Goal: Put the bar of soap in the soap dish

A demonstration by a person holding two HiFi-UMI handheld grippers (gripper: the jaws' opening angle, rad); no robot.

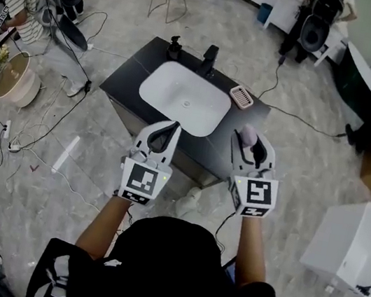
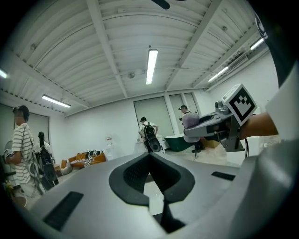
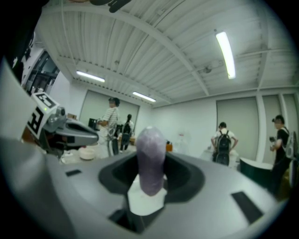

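Note:
A pink slotted soap dish [image 1: 241, 96] sits on the dark counter [image 1: 128, 79], to the right of the white basin [image 1: 184, 98]. My right gripper [image 1: 250, 137] hovers over the counter's near right edge, short of the dish, shut on a lilac bar of soap [image 1: 247, 133]. In the right gripper view the soap [image 3: 151, 158] stands upright between the jaws of that gripper [image 3: 150, 140]. My left gripper [image 1: 172, 129] hangs over the basin's near rim. Its tips [image 2: 150, 156] meet and nothing is between them.
A black faucet [image 1: 208, 61] and a small black fitting [image 1: 174, 48] stand behind the basin. A white box [image 1: 351, 246] sits on the floor at the right, cables [image 1: 28, 134] trail at the left. Several people stand or sit around the room's edges.

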